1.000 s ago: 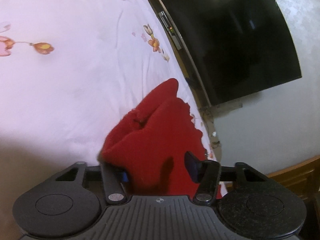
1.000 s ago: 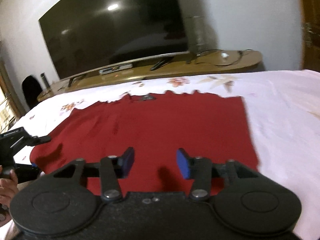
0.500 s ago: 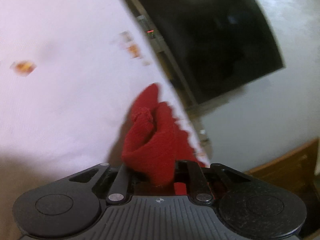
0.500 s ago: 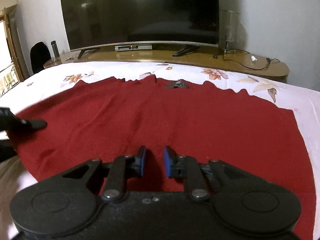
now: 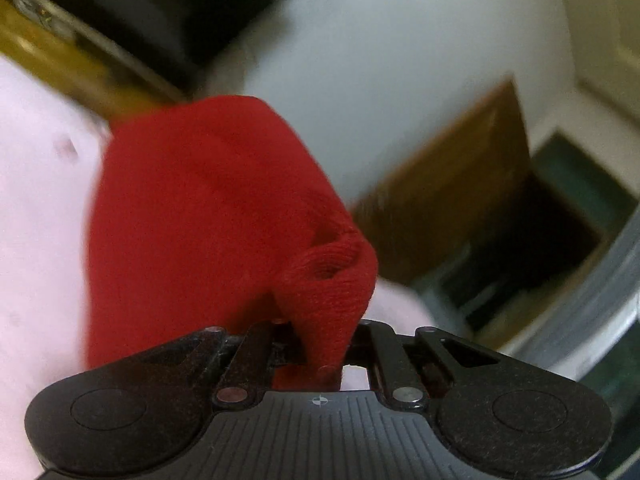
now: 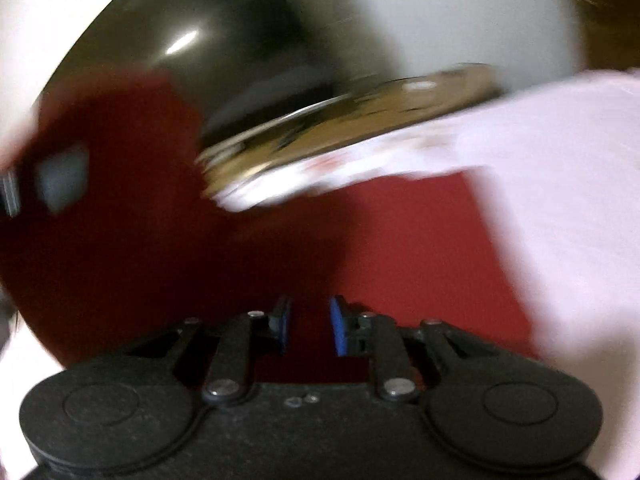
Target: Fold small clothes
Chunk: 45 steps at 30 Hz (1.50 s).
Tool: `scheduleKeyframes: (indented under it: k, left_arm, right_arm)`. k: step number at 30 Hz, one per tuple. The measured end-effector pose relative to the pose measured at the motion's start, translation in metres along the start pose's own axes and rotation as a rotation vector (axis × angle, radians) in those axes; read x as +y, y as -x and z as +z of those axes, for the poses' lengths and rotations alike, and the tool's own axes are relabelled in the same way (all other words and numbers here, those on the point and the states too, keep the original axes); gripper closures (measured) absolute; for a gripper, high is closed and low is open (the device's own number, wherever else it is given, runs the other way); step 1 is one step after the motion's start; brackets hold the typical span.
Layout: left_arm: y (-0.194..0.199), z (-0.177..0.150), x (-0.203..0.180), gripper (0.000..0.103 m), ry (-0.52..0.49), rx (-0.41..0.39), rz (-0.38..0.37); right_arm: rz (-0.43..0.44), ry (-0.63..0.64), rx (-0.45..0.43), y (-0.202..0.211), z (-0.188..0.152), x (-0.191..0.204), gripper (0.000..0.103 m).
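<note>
A red knitted garment (image 5: 200, 208) is bunched between the jaws of my left gripper (image 5: 320, 344), which is shut on a fold of it and holds it raised above the pink bedsheet (image 5: 36, 200). In the right wrist view the same red garment (image 6: 380, 248) spreads below and ahead, its left part lifted. My right gripper (image 6: 308, 330) is nearly closed over the garment's near edge, with a narrow gap showing red cloth between the blue pads (image 6: 339, 330). The view is blurred, so I cannot tell if the pads pinch the cloth.
A large dark TV screen (image 6: 208, 40) stands on a long wooden stand (image 6: 360, 120) beyond the bed. A white wall (image 5: 380, 60) and wooden furniture (image 5: 460, 184) show in the left wrist view. The flowered sheet (image 6: 560, 180) extends to the right.
My left gripper has lifted and swung the pinched red cloth up and rightwards. My right gripper stayed nearly closed over the near edge while its view tilted and blurred; the garment's left part has risen.
</note>
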<state>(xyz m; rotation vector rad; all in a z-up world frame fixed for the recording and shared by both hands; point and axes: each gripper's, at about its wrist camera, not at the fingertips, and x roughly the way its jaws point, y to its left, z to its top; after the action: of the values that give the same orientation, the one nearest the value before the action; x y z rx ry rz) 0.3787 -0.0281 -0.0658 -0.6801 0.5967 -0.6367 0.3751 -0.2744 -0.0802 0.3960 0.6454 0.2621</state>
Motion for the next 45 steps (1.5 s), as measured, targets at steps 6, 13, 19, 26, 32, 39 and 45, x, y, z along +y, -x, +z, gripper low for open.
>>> scheduleKeyframes:
  k: [6, 13, 19, 26, 32, 39, 45]
  left_arm:
    - [-0.076, -0.055, -0.006, 0.077, -0.132, 0.215, 0.113]
    - [0.005, -0.020, -0.027, 0.034, -0.183, 0.086, 0.048]
    - [0.041, 0.009, 0.037, 0.035, -0.052, -0.006, 0.332]
    - [0.031, 0.013, 0.064, 0.035, -0.021, 0.018, 0.413]
    - [0.014, 0.008, 0.072, 0.035, -0.013, 0.033, 0.430]
    - [0.005, 0.016, 0.080, 0.035, -0.036, 0.078, 0.461]
    - [0.006, 0.016, 0.073, 0.035, -0.055, 0.073, 0.483]
  right_arm:
    - [-0.050, -0.239, -0.126, 0.078, 0.010, -0.102, 0.047]
    - [0.103, -0.313, -0.145, 0.103, 0.017, -0.111, 0.035]
    - [0.219, -0.386, 0.012, 0.058, 0.009, -0.096, 0.035]
    - [0.182, -0.332, 0.079, 0.030, 0.016, -0.086, 0.041]
    - [0.171, -0.222, 0.097, 0.011, 0.031, -0.082, 0.042]
    - [0.198, -0.056, 0.120, -0.007, 0.032, -0.060, 0.048]
    - [0.187, 0.017, 0.112, 0.002, 0.033, -0.051, 0.089]
